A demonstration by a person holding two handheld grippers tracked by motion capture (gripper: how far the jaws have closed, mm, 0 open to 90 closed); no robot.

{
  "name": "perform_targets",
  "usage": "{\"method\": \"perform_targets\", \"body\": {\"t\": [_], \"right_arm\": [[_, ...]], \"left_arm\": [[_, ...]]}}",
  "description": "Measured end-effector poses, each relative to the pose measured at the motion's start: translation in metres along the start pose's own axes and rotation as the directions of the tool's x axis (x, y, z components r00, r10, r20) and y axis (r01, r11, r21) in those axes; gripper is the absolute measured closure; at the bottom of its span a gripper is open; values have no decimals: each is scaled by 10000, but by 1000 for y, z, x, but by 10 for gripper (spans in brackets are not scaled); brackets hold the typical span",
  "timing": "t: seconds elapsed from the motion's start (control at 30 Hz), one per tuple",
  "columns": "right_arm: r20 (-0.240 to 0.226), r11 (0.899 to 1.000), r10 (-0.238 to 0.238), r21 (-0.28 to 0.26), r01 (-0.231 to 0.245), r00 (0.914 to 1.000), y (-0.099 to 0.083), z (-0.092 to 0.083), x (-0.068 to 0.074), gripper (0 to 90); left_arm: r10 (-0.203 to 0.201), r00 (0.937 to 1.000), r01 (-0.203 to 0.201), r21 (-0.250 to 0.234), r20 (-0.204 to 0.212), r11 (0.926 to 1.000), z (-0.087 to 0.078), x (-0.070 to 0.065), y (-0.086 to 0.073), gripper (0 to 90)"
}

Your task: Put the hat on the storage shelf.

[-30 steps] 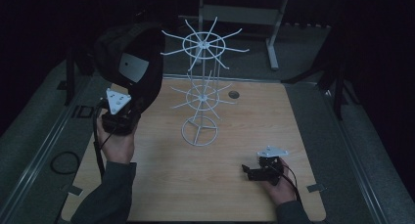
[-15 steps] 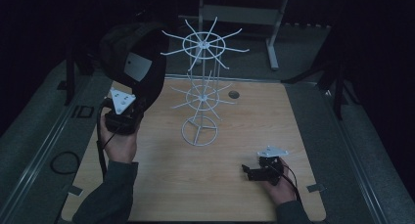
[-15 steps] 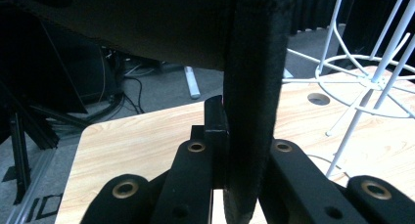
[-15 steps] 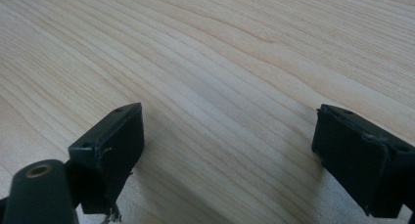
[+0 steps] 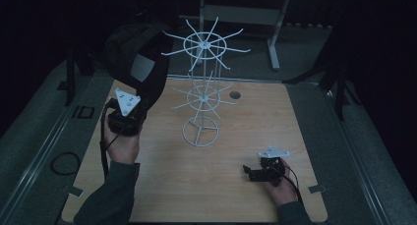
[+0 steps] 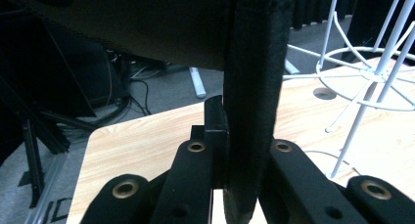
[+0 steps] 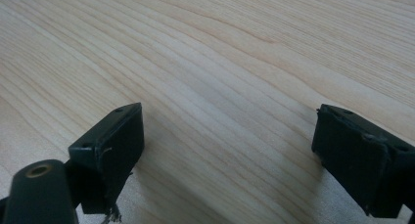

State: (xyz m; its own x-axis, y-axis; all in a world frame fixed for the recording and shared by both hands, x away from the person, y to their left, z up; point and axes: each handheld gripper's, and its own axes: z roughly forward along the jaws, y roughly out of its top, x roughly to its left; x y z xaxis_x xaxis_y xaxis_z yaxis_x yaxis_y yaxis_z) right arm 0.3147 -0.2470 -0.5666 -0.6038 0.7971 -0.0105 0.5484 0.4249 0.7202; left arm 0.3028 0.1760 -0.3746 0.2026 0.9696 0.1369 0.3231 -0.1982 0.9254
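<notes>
Clearly the left hand-held gripper (image 5: pixel 129 107), clenched on a strap of the black bag (image 5: pixel 140 68) held up at far left, could swing it into the white wire rack (image 5: pixel 202 95) and topple it, while the right hand-held gripper (image 5: pixel 258 172) rests released on the tabletop (image 5: pixel 255 117)

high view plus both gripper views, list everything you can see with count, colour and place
cap: 1, black with a grey patch, held up at the table's far left, its strap clamped in the left tongs
wire display rack: 1, white, two tiers of prongs, standing mid-table
table: 1, light wood
cable hole: 1, dark, far side of the table beside the rack
left tongs: black, shut on the strap
right tongs: black, open, low over bare wood at the near right
</notes>
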Motion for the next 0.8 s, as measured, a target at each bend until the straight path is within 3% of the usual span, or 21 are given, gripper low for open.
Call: {"method": "perform_targets", "body": {"t": [0.8], "right_arm": [[-1,10000,-3,-1,3,10000,0,0,0,118]], "left_arm": [[339,9989,-340,-29,-310,9994,1,-6,-2,866]]}}
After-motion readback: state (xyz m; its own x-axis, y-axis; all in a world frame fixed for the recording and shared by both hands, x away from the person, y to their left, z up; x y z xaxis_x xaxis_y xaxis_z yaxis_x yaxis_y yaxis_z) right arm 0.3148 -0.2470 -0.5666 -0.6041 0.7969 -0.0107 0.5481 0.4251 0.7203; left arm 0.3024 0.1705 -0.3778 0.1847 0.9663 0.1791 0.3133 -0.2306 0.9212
